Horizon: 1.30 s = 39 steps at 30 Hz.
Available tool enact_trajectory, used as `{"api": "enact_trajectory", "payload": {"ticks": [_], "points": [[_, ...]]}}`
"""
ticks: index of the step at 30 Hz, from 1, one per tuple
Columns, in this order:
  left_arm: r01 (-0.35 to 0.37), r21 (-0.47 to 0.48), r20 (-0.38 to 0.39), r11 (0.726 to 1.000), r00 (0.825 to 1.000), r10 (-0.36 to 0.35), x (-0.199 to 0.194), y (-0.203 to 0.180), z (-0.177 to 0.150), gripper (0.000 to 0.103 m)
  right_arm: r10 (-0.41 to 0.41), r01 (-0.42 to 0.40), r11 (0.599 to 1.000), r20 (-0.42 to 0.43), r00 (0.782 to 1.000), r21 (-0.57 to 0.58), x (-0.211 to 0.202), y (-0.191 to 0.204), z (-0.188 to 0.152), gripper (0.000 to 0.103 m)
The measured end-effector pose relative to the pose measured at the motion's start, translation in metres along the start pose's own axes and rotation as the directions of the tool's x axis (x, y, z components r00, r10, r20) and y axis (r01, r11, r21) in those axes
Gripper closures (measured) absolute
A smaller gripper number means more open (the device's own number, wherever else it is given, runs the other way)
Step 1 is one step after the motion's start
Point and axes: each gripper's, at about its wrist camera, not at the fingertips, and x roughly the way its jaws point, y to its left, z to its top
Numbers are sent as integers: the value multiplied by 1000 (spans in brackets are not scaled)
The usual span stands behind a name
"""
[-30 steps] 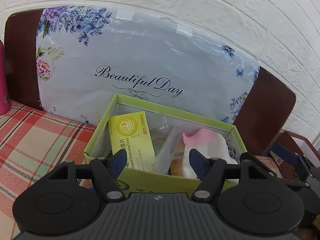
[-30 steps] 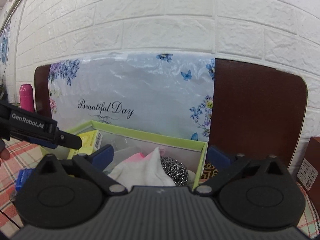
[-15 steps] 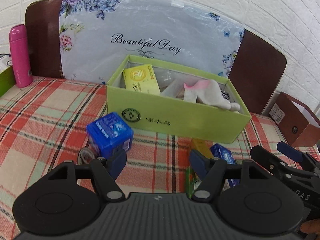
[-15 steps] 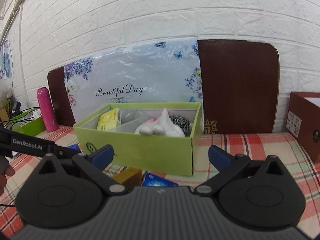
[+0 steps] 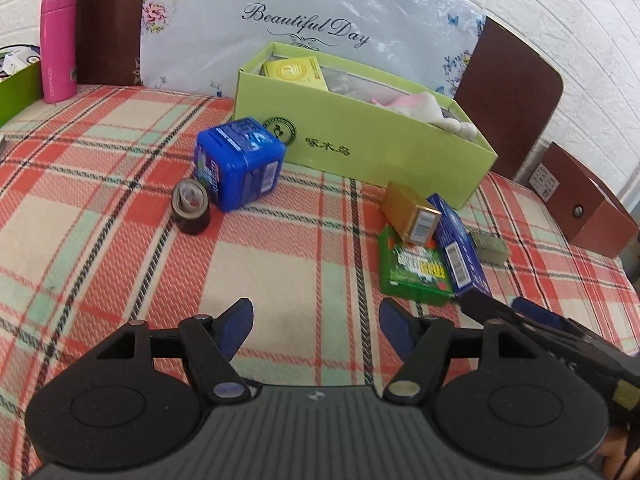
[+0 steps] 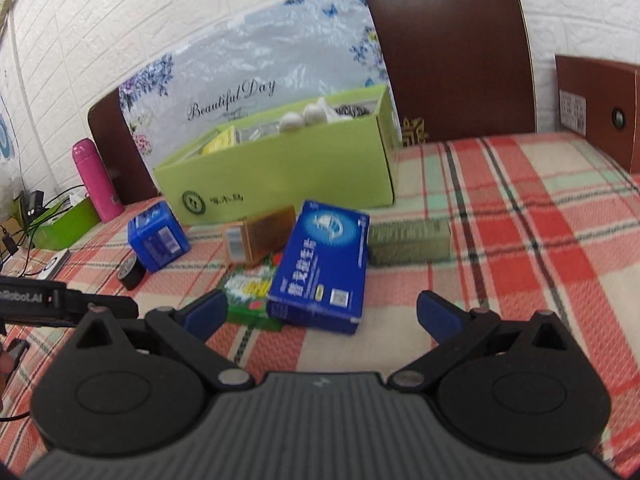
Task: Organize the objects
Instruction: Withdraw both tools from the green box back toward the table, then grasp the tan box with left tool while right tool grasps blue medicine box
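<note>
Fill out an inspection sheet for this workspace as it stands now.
Surface: red plaid tablecloth.
Job's things: open lime-green cardboard box, partly filled; loose blue cube tub, dark tape roll, tan carton, green packet, flat blue box, grey-green bar.
Clutter: pink flask, brown box.
Grippers: left gripper and right gripper open, empty.
Cables: black cables, left edge.
Surroundings: white brick wall.

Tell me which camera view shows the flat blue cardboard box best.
The right wrist view: the flat blue cardboard box lies close, its top face fully visible. The left wrist view shows it farther off, foreshortened, partly behind the small brown box.
</note>
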Motion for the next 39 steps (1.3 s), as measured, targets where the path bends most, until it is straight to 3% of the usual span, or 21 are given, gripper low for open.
{"api": "enact_trajectory", "payload": {"ticks": [9, 12, 22, 27, 28, 31, 35, 39], "points": [[43, 26, 5, 999, 999, -44, -4, -11, -1, 30, -11, 12, 999, -11, 1000, 46, 20, -3, 4, 21], [56, 39, -2, 998, 998, -56, -1, -18, 3, 30, 9, -8, 999, -15, 1000, 45, 21, -3, 5, 46], [70, 164, 66, 984, 994, -81, 32, -63, 46, 30, -47, 47, 996, -3, 999, -71, -6, 5, -6, 47], [54, 147, 50, 988, 997, -62, 61, -70, 60, 30, -74, 72, 991, -12, 997, -117, -25, 8, -14, 47], [61, 139, 46, 988, 997, -69, 65, -70, 62, 34, -72, 70, 991, -17, 997, -116, -29, 8, -16, 47], [90, 112, -11, 990, 996, -90, 76, -65, 66, 73, -75, 72, 990, -26, 997, -121, -37, 8, -19, 47], [77, 101, -9, 992, 997, -76, 64, -52, 59, 78, -61, 55, 989, -40, 997, -136, -48, 9, -22, 47], [107, 78, -2, 991, 994, -107, 29, -29, 36, 78, -51, 42, 989, -61, 997, -144, -57, 4, -27, 47]]}}
